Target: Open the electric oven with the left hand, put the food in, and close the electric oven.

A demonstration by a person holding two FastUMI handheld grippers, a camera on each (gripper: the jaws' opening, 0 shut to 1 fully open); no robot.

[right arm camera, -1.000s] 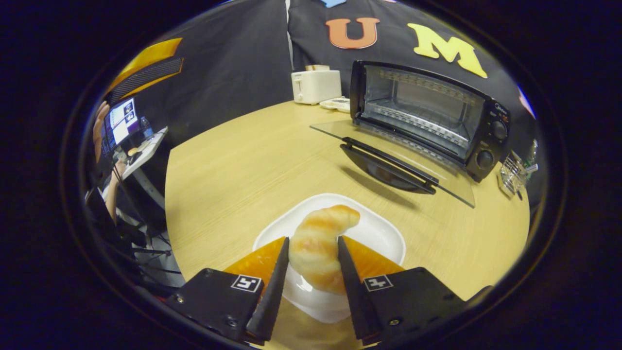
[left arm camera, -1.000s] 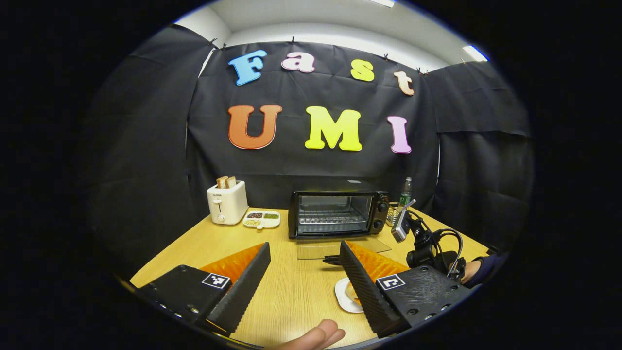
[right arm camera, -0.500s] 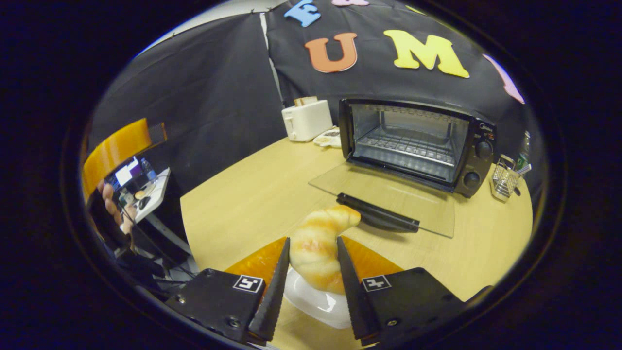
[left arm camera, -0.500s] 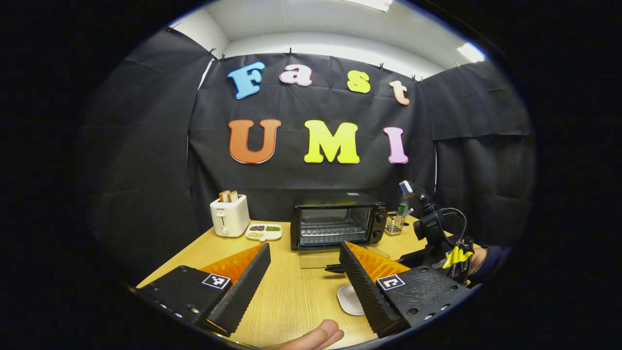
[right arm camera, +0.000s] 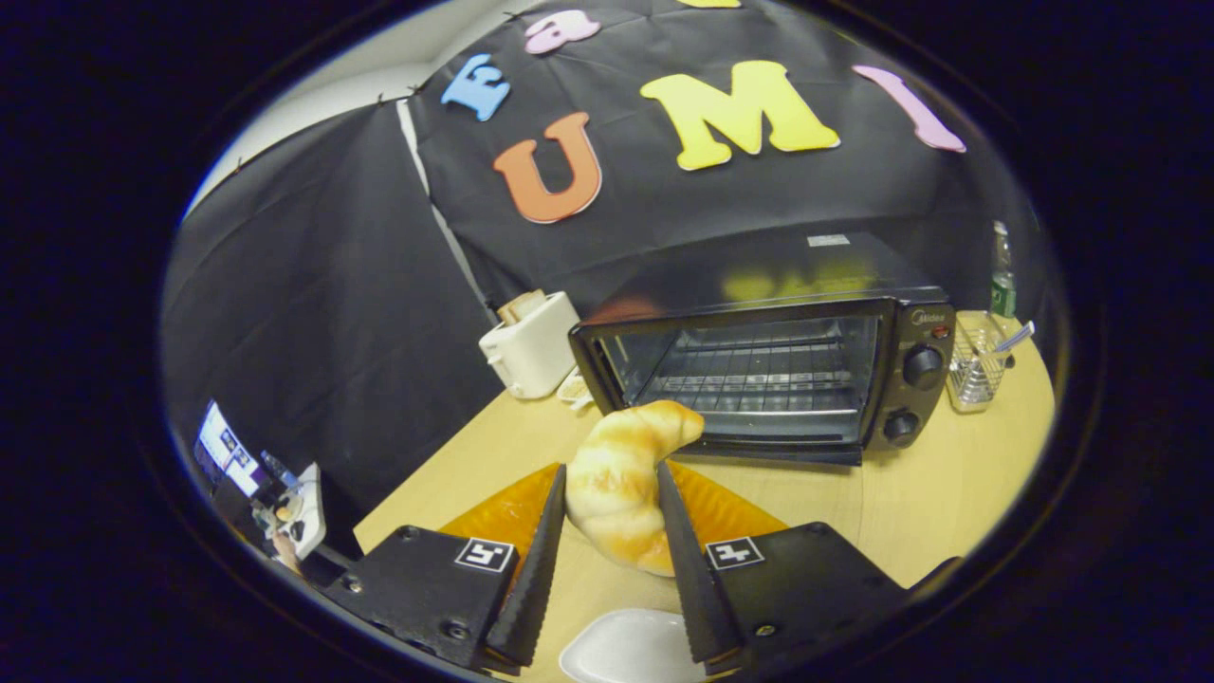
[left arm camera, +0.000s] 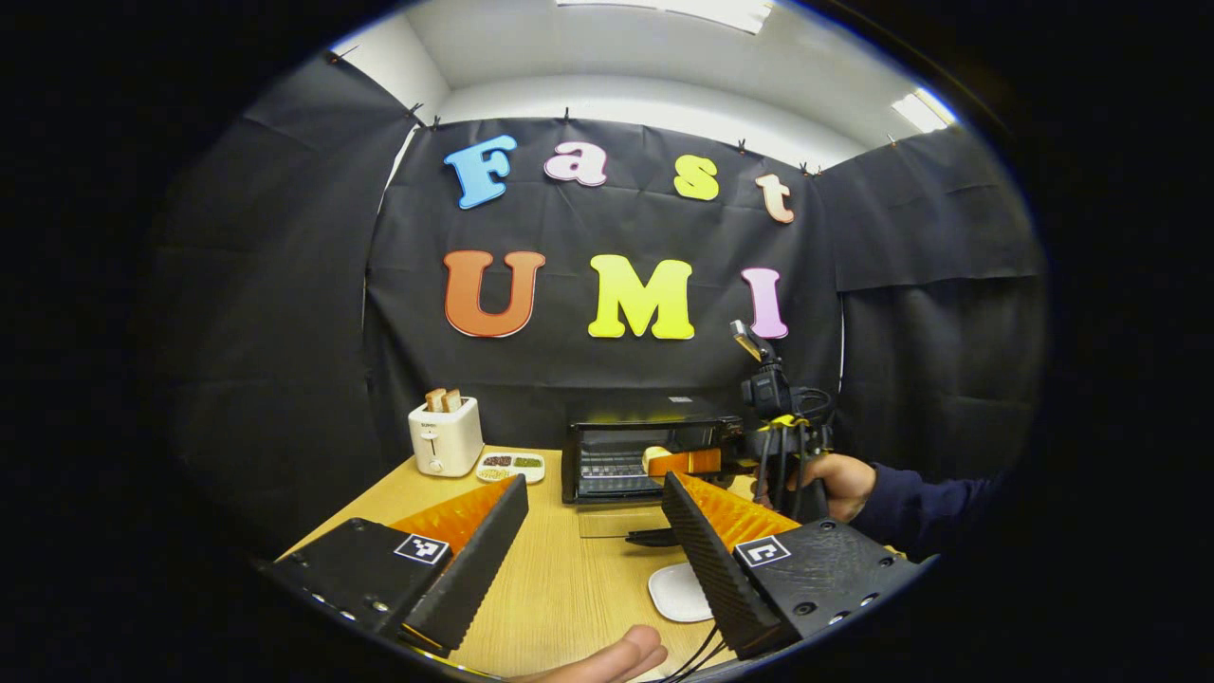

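Between the right gripper [right arm camera: 609,531] fingers at lower centre, the croissant [right arm camera: 621,479] is clamped, long axis pointing up-frame at the open electric oven [right arm camera: 759,365] cavity just ahead. Lower in the left gripper view, the left gripper [left arm camera: 593,531] fingers stand wide, empty, above the bench [left arm camera: 569,588].

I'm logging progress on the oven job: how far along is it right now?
Done: the oven door is open, its rack bare. In hand: the right gripper holds the croissant lifted off the white plate, in front of the opening. The left gripper is open, holding nothing. Left: set the croissant inside, close the door.
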